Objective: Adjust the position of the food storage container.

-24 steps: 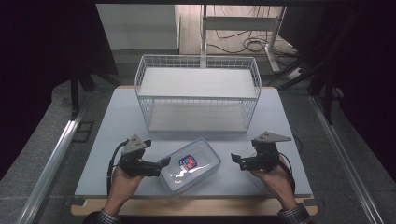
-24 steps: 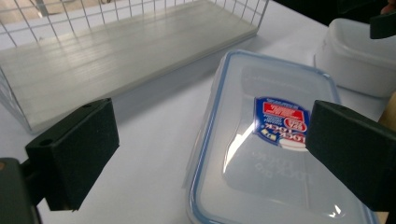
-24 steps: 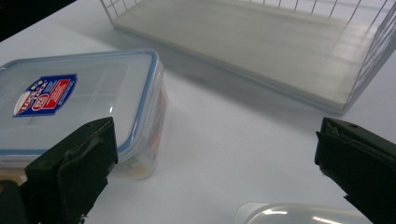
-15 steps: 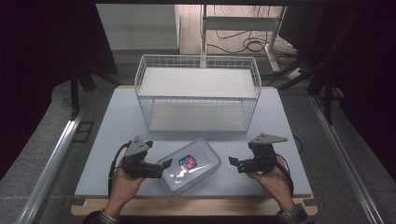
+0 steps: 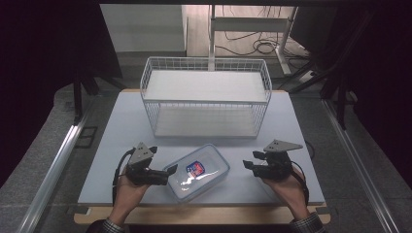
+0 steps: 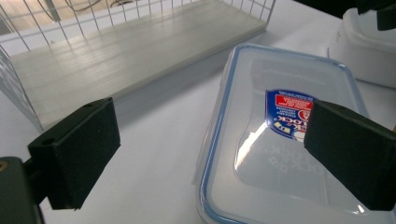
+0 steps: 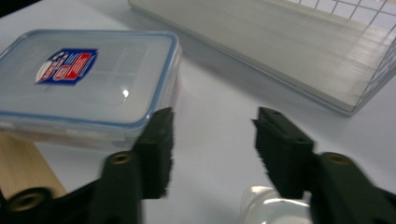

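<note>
A clear plastic container [image 5: 197, 171] with a blue-rimmed lid and a red and blue label lies on the white table near its front edge. My left gripper [image 5: 171, 173] is at its left corner and is open. In the left gripper view, my left gripper [image 6: 210, 149] has one jaw over the container's [image 6: 280, 140] lid and the other over bare table. My right gripper [image 5: 248, 165] is open a short way to the right of the container, apart from it. In the right gripper view, my right gripper [image 7: 212, 149] has nothing between its jaws and the container [image 7: 88, 79] lies ahead to the left.
A white wire basket [image 5: 206, 97] with a pale board floor stands behind the container, open at the top. Bare table [image 5: 121, 126] lies left and right of it. A whitish translucent piece [image 7: 266, 205] shows under the right gripper. The table's wooden front edge [image 5: 204, 213] is close.
Both grippers have shifted slightly toward the near edge, and the right one a little toward the container. The container has not moved.
</note>
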